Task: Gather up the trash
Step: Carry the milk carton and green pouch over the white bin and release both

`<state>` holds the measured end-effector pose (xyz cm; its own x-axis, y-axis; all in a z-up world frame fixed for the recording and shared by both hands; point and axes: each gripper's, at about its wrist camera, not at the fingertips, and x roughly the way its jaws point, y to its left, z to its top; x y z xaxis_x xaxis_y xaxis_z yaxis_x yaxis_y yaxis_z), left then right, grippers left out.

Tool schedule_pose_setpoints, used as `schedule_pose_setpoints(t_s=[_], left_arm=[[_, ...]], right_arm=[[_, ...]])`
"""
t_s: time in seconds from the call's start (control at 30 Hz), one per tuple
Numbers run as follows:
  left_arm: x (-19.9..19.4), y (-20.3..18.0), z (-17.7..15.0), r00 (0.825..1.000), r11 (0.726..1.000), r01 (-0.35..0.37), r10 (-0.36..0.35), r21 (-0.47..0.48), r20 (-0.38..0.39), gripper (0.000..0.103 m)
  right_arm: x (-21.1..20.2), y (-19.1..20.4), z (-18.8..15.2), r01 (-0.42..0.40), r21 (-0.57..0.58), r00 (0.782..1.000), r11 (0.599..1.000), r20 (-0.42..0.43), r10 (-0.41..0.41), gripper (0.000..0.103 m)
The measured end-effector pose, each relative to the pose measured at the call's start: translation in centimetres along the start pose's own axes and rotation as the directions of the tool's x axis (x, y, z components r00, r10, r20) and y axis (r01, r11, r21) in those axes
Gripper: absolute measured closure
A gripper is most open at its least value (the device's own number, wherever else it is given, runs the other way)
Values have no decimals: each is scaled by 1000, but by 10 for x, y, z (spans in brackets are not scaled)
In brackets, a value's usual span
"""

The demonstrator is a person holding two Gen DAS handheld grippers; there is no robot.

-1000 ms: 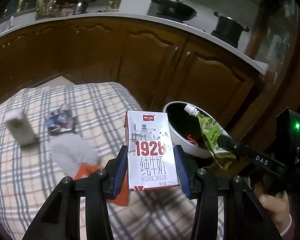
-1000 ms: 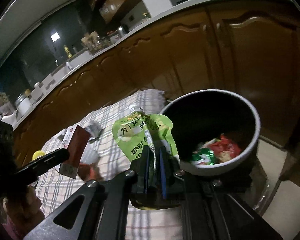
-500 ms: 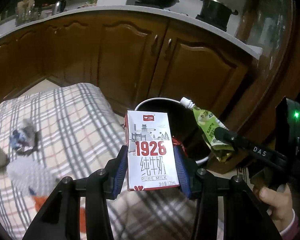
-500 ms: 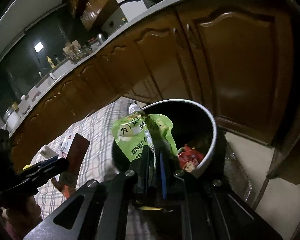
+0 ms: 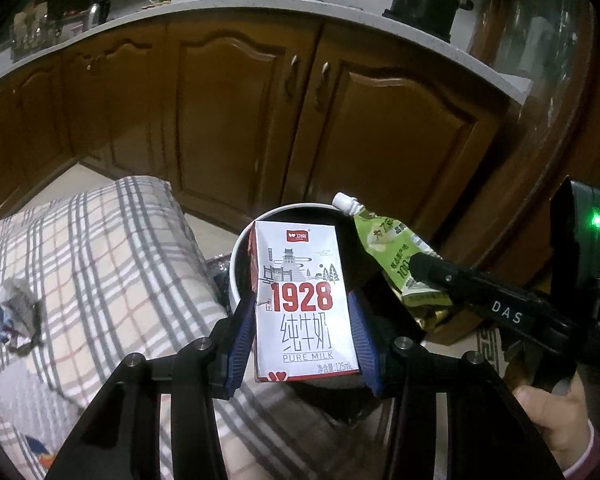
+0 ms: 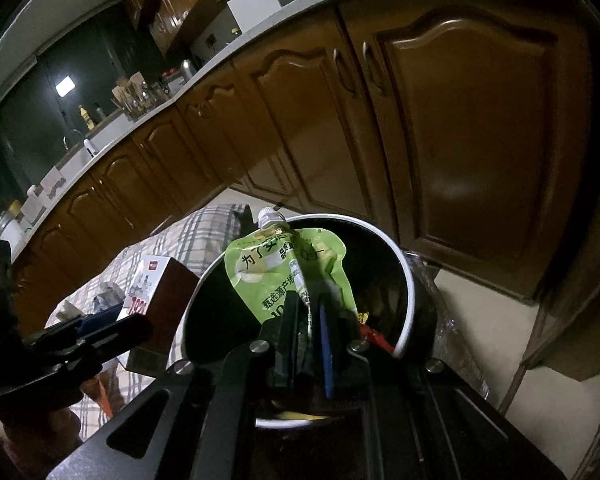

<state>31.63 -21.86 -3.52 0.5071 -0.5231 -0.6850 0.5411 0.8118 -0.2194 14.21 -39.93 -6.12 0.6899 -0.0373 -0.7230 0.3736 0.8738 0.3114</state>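
Note:
My left gripper (image 5: 302,320) is shut on a white milk carton (image 5: 302,300) marked 1928, held upright over the near rim of a round white-rimmed trash bin (image 5: 240,256). My right gripper (image 6: 306,308) is shut on a green spouted drink pouch (image 6: 276,268), held above the bin's (image 6: 408,280) dark opening. Red wrappers (image 6: 374,336) lie inside the bin. The pouch (image 5: 396,256) and right gripper (image 5: 424,264) show at the right of the left wrist view; the carton (image 6: 148,284) and left gripper (image 6: 120,320) show at the left of the right wrist view.
A plaid-covered table (image 5: 100,248) lies left of the bin, with a crumpled wrapper (image 5: 14,312) and white tissue (image 5: 16,396) on it. Brown kitchen cabinets (image 5: 240,120) stand close behind the bin. Tiled floor (image 6: 500,320) lies to the right.
Both grippers have moved right, away from the table, and now hold the carton and the pouch over the bin. The table trash has slid to the left edge of view.

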Motion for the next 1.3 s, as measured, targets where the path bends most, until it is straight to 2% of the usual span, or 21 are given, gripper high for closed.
schedule_pose_setpoints(t_s=[0.53,0.6,0.63,0.67,0.7,0.73,0.77,1.0,1.13,1.3], left_arm=[[34,-7,14,999,1000,12,-12,-5,-41,57],[34,-6,15,999,1000,13,-14,-22,-46,55],[34,-5,16,999,999,18,-19,-28,-46,48],[33,-5,16,999,999,20,-22,-35,-42,42],[32,-4,16,999,999,17,-18,-39,-36,39],[30,-3,15,999,999,15,-16,-40,-32,37],[27,-2,14,999,999,17,-18,-44,-28,37],[-1,11,-12,1000,998,22,-23,-67,-5,37],[-26,21,-31,1000,997,20,-19,-81,12,37],[-63,43,-59,999,992,4,0,-124,34,37]], right_arm=[[20,-12,13,8,21,999,1000,-36,-8,93],[23,-17,14,-8,41,999,999,-43,10,89],[24,-19,15,-12,51,999,999,-42,14,88],[24,-21,15,-11,62,999,998,-43,14,85],[24,-23,15,-12,69,999,998,-41,15,82],[23,-23,16,-15,74,999,997,-38,18,75],[20,-24,15,-19,81,999,997,-31,22,67],[4,-17,4,-39,88,999,995,2,39,49],[-6,-5,-5,-56,85,998,995,25,54,34],[-17,19,-24,-94,67,995,993,36,92,28]])
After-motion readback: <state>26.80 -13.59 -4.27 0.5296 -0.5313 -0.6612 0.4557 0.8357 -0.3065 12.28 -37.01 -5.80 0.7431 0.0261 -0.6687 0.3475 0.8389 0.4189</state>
